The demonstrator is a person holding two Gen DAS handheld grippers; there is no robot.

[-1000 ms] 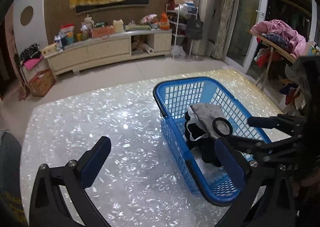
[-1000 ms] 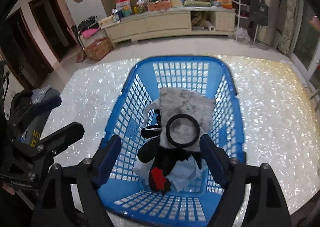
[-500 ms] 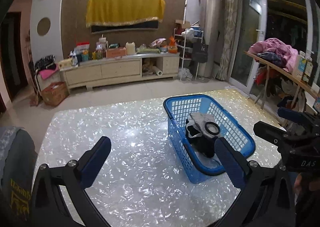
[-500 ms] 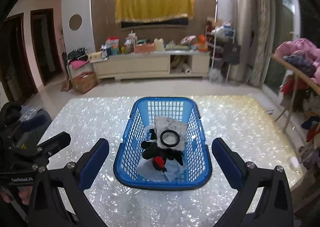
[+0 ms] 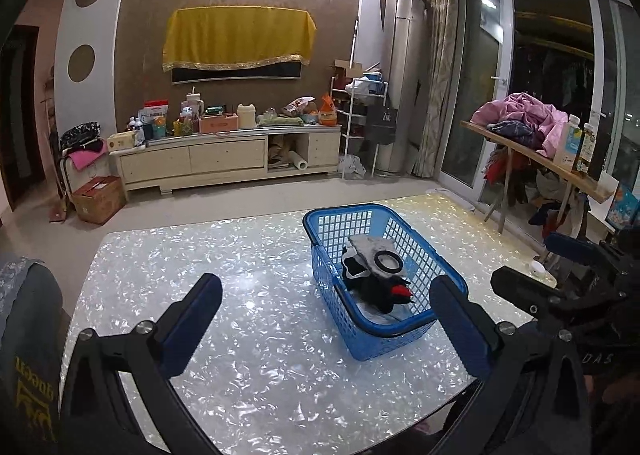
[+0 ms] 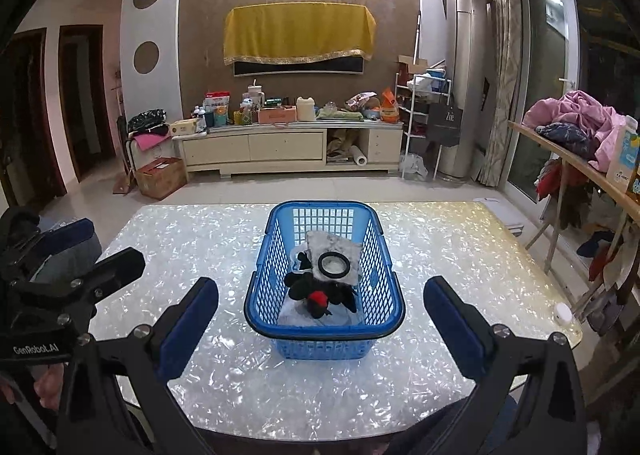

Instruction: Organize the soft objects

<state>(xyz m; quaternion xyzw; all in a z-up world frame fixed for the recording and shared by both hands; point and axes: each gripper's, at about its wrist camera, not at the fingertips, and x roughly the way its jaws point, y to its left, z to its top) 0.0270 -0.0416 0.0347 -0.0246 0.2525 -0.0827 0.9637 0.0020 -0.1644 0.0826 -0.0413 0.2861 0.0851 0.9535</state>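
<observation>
A blue plastic basket (image 5: 372, 347) (image 6: 320, 347) stands on the pearly white table (image 6: 200, 239). Inside lie a grey cloth (image 5: 370, 245) (image 6: 328, 241) bearing a black ring, a black plush toy (image 5: 380, 289) (image 6: 308, 287) with a red patch, and pale fabric underneath. My left gripper (image 5: 326, 291) is open and empty, held back from the basket and to its left. My right gripper (image 6: 320, 289) is open wide and empty, in front of the basket and clear of it. Each gripper also shows at the edge of the other's view.
A small white round object (image 6: 562, 311) sits at the table's right edge. A wooden bench with a pink clothes pile (image 6: 576, 115) stands to the right. A grey garment (image 5: 24, 315) hangs at the table's near left. A cluttered low cabinet (image 6: 288, 147) lines the far wall.
Both grippers have drawn back and upward from the basket, which now looks smaller and farther. The right gripper's jaws have spread wider, leaving the grey cloth in the basket.
</observation>
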